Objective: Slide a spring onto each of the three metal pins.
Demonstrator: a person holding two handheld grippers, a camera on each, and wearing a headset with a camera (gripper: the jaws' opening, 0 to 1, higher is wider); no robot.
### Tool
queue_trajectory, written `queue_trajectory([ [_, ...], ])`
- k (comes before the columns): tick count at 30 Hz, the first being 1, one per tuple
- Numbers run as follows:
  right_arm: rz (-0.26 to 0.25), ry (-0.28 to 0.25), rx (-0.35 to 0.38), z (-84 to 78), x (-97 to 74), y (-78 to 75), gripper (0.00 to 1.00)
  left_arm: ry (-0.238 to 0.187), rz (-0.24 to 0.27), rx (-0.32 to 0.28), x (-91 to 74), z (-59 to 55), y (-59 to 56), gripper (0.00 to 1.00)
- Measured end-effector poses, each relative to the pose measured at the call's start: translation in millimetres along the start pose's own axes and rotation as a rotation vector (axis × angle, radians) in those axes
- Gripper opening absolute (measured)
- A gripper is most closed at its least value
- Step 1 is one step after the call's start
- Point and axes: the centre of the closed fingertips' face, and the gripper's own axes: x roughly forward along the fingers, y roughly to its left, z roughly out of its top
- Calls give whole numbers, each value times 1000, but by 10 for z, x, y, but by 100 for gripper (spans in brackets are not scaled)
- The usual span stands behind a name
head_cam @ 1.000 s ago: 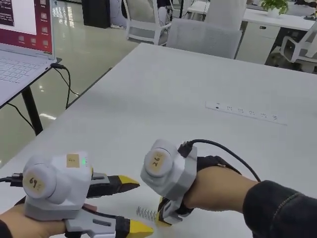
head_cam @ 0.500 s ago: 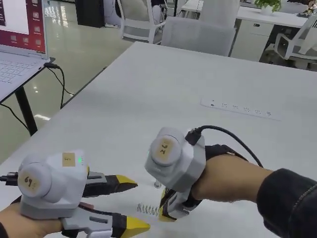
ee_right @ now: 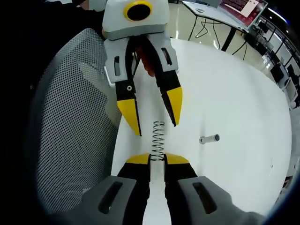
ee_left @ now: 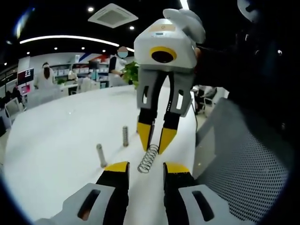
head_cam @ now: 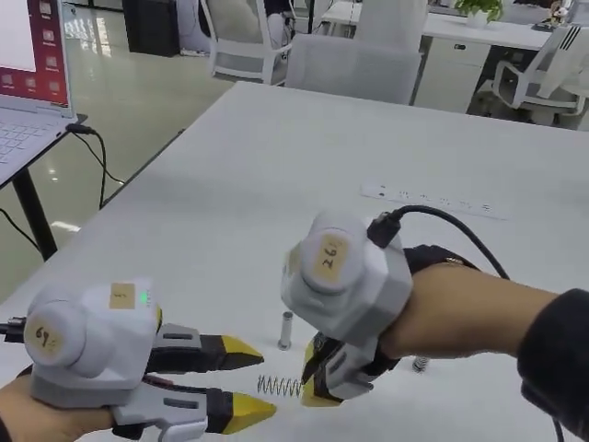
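A thin wire spring (head_cam: 277, 385) hangs level just above the white table (head_cam: 276, 184), with my right gripper (head_cam: 313, 387) shut on its one end. In the right gripper view the spring (ee_right: 158, 136) sticks straight out from that gripper (ee_right: 157, 159) toward my left gripper (ee_right: 152, 117). My left gripper (head_cam: 247, 379) is open at the bottom left, its yellow tips on either side of the spring's free end and apart from it. A short upright metal pin (head_cam: 286, 330) stands just behind the spring. The left gripper view has two pins (ee_left: 125, 136) (ee_left: 101, 154) left of the spring (ee_left: 148, 158).
A small metal piece (head_cam: 421, 365), too small to identify, sits on the table by the right wrist. A white power strip (head_cam: 433, 198) lies farther back. A laptop (head_cam: 28, 55) stands on a side stand at the left, with office chairs (head_cam: 350, 64) beyond the far edge.
The head camera has shifted. My right gripper with the spring has risen a little and moved right, uncovering the pin behind it. The left gripper has stayed open and nearly still.
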Motion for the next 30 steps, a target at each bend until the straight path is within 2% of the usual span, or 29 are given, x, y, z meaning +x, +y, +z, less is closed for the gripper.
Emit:
queue_trajectory([
  [3, 1, 2, -15, 6, -17, 15, 7, -1, -14, 6, 11, 5, -28, 18],
  [6, 5, 8, -31, 4, -26, 36, 7, -5, -32, 5, 10, 12, -61, 9],
  [10, 10, 10, -55, 19, -35, 64, 7, -2, -37, 8, 11, 8, -65, 6],
  [20, 15, 3, -62, 64, -94, 100, 7, 23, -54, 18, 20, -30, -101, 4],
  [30, 0, -54, -38, 237, -261, 94, 7, 32, -54, 32, 26, -35, -108, 3],
])
